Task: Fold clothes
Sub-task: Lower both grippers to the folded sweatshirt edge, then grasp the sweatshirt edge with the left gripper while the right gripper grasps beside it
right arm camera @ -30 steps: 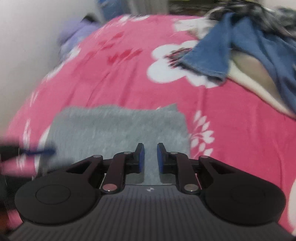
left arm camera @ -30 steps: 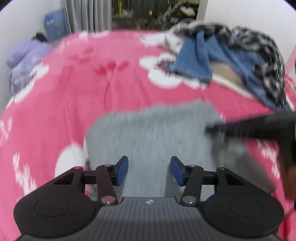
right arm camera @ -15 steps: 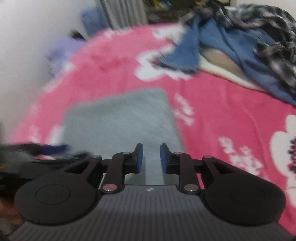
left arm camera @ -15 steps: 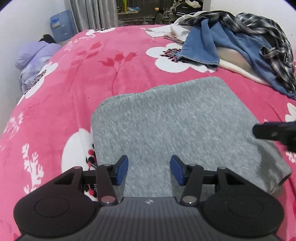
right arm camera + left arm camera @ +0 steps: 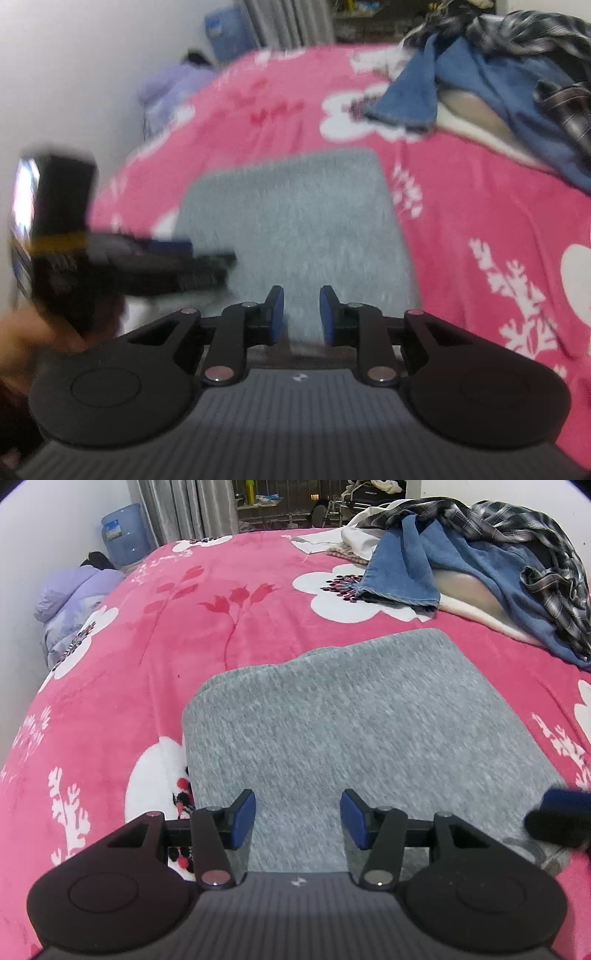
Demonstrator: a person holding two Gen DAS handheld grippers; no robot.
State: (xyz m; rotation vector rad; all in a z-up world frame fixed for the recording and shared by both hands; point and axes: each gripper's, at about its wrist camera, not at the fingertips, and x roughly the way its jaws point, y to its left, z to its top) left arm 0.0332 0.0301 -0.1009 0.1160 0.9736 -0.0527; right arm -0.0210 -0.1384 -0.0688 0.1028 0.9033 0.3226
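A folded grey garment [image 5: 351, 723] lies flat on the pink flowered bedspread [image 5: 184, 635]; it also shows in the right wrist view [image 5: 295, 221]. My left gripper [image 5: 297, 821] is open and empty above the garment's near edge. My right gripper [image 5: 301, 315] is open with a narrower gap, empty, above the garment's near right part. The right gripper's tip [image 5: 561, 821] shows blurred at the right in the left wrist view. The left gripper [image 5: 147, 266] shows blurred at the left in the right wrist view.
A heap of clothes, blue jeans [image 5: 424, 565] and a plaid shirt [image 5: 517, 520], lies at the far right of the bed. A lilac jacket [image 5: 70, 605] lies at the bed's left edge by the wall. A blue water jug [image 5: 122, 531] stands behind.
My right gripper has let go of the garment's right side, opened wider and drawn back toward the near edge. The grey garment now lies flat and still. My left gripper stays open.
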